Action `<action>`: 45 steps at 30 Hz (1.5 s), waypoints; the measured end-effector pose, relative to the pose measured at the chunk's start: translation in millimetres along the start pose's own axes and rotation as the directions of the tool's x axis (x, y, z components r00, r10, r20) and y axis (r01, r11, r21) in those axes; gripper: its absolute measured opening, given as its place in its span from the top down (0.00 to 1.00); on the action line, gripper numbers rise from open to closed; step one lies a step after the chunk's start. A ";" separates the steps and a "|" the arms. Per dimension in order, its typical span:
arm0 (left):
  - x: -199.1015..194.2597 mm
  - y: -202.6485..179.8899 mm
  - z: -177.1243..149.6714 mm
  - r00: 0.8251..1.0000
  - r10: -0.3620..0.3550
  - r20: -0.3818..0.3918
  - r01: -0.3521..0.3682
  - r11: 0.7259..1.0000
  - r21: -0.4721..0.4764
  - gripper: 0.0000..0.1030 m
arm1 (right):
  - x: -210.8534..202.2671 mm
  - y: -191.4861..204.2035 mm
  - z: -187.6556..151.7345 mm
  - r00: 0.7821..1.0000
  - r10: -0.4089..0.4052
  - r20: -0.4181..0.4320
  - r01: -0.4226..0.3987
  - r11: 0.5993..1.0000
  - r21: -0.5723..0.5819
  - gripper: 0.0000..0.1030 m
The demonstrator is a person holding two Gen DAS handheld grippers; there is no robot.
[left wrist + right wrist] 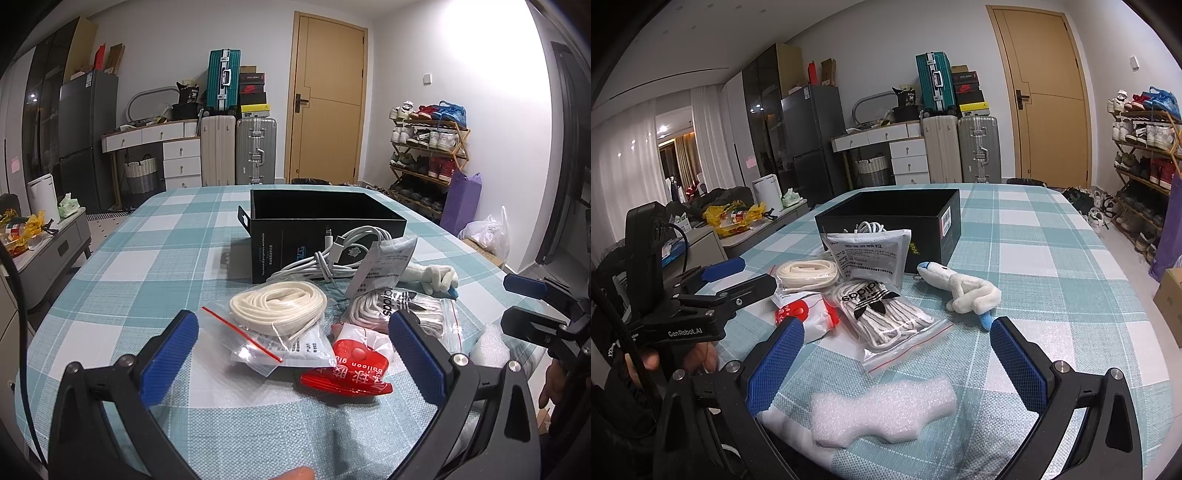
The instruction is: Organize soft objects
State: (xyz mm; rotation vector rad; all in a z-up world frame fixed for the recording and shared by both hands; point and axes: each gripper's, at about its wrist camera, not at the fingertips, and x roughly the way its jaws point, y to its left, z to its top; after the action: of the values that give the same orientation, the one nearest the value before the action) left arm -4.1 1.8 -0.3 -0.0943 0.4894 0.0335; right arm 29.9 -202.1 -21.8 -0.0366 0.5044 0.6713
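Left hand-held gripper (pixel 293 341): jaws apart, empty; centre over red-sealed lace bag (pixel 273 328).
Right hand-held gripper (pixel 897 354): apart, empty.
Destination: black box (pixel 901 221).

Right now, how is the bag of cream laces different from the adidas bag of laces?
The cream lace bag holds smooth, plain cream laces in a neat oval coil; the adidas bag holds speckled, greyish laces bunched lengthwise under a black logo card. The cream lace bag lies nearer the left gripper, the adidas bag nearer the plush toy. Both are clear zip bags with red strips.
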 end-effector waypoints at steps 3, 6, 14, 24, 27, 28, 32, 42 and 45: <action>0.0 -0.1 0.0 1.000 0.001 -0.001 -0.001 1.000 0.000 0.00 | -0.2 -0.2 -0.3 1.000 0.001 -0.003 -0.001 1.000 -0.001 0.01; 0.0 -0.2 0.0 1.000 0.002 0.000 -0.002 1.000 0.000 0.00 | -1.0 -0.4 -0.8 1.000 0.003 -0.007 -0.003 1.000 -0.002 0.01; 0.1 -0.3 0.2 1.000 0.001 -0.002 -0.001 1.000 0.005 0.00 | 3.6 3.9 -5.7 0.998 0.016 -0.068 -0.018 1.000 -0.025 0.01; -0.1 -0.8 -0.1 1.000 0.001 0.001 -0.001 1.000 0.005 0.00 | 12.1 15.1 -16.6 0.988 0.040 -0.152 -0.052 0.996 -0.079 0.01; 0.0 -0.7 -0.2 1.000 0.000 0.000 0.000 1.000 0.005 0.00 | 14.5 16.1 -19.8 0.984 0.043 -0.175 -0.059 0.994 -0.088 0.01; 0.3 -0.1 0.1 1.000 0.001 0.000 -0.001 1.000 0.006 0.00 | 14.9 16.6 -20.9 0.982 0.042 -0.182 -0.060 0.994 -0.092 0.01; 0.0 -0.6 -0.2 1.000 0.001 0.001 -0.001 1.000 0.005 0.00 | 18.3 17.3 -24.9 0.978 0.036 -0.205 -0.059 0.993 -0.105 0.01; -0.1 -1.5 -0.4 1.000 0.002 0.000 -0.002 1.000 0.007 0.00 | 26.8 13.5 -30.7 0.968 0.034 -0.250 -0.062 0.993 -0.104 0.01; 0.0 -1.5 -0.6 1.000 0.002 0.000 -0.002 1.000 0.007 0.00 | 27.9 12.3 -32.1 0.965 0.041 -0.258 -0.069 0.993 -0.099 0.01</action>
State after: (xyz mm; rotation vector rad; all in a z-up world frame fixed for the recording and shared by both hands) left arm -4.3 0.3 -0.6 -0.0872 0.4893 0.0339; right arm 27.1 -182.2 -61.3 -0.2138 0.7194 0.7524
